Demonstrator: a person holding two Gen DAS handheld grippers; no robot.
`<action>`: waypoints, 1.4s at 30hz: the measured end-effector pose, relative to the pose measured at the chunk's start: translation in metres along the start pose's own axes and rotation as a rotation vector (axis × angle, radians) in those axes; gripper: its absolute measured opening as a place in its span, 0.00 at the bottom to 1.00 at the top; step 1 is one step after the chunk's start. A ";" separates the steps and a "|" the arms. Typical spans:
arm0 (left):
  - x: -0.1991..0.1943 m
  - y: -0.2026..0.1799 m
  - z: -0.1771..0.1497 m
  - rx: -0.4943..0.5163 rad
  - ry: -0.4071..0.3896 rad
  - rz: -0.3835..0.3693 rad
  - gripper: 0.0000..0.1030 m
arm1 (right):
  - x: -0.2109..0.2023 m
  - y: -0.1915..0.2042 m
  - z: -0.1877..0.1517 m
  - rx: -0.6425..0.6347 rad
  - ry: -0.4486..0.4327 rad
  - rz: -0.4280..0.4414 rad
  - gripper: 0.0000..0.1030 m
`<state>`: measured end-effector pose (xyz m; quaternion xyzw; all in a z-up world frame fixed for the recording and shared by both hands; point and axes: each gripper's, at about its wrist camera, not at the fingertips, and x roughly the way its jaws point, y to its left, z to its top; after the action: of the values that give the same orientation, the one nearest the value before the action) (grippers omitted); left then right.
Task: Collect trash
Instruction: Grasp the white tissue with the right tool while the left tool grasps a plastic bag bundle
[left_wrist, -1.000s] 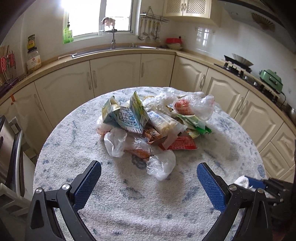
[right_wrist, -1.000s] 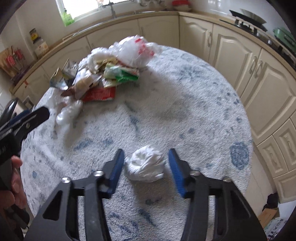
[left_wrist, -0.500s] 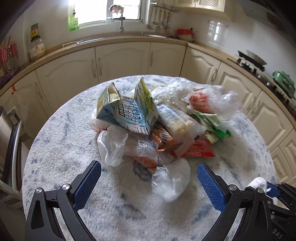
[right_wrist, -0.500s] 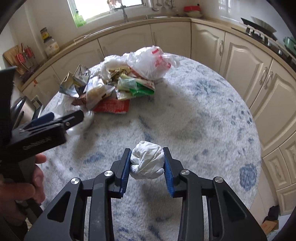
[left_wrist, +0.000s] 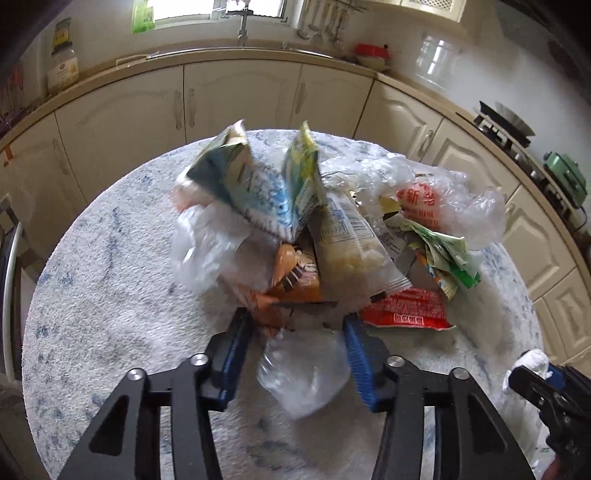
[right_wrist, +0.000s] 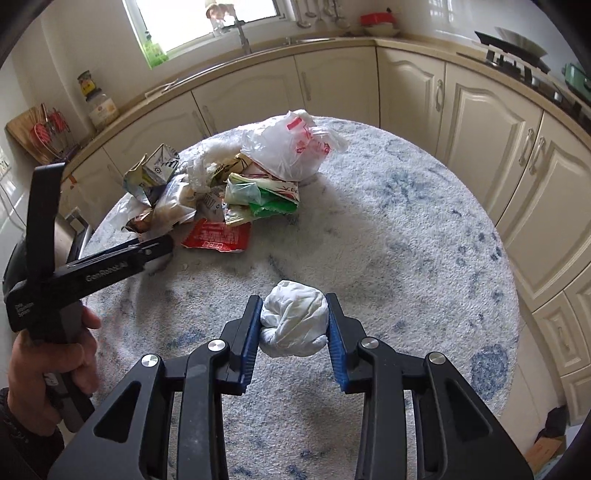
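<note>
A pile of trash (left_wrist: 314, 229) sits on the round table (left_wrist: 110, 295) with its blue-flecked white cover: milk cartons, snack wrappers, plastic bags. My left gripper (left_wrist: 295, 321) is at the near edge of the pile. Its jaws are closing, with a clear plastic bag (left_wrist: 303, 373) filling the gap between them. The right wrist view shows the same pile (right_wrist: 221, 192) further back. There my right gripper (right_wrist: 292, 301) is shut on a crumpled white wad (right_wrist: 293, 325), held just above the table (right_wrist: 406, 240). The left gripper (right_wrist: 162, 245) reaches in from the left, held by a hand (right_wrist: 55, 365).
Cream cabinets (right_wrist: 480, 129) and a countertop curve round the far side of the table. A stove (left_wrist: 506, 122) stands at the right. A red wrapper (left_wrist: 404, 310) lies flat beside my left gripper. A cardboard box (right_wrist: 546, 446) sits on the floor at the lower right.
My left gripper has moved forward and down to the pile and narrowed from wide open around the clear bag. My right gripper closed on the white wad and lifted it slightly.
</note>
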<state>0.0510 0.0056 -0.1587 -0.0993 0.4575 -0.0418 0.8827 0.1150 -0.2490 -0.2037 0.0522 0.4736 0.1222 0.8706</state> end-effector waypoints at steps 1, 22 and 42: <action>0.000 0.001 0.002 0.004 0.002 -0.003 0.39 | 0.000 0.001 0.000 -0.001 0.000 0.001 0.32; 0.074 0.007 0.086 0.065 -0.022 0.071 0.26 | -0.006 0.006 0.001 -0.005 -0.012 0.017 0.32; 0.040 -0.102 0.077 0.190 -0.108 -0.037 0.26 | -0.058 -0.005 -0.005 0.017 -0.129 0.038 0.32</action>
<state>0.1384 -0.0896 -0.1257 -0.0260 0.4014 -0.0961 0.9105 0.0809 -0.2692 -0.1604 0.0765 0.4165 0.1311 0.8964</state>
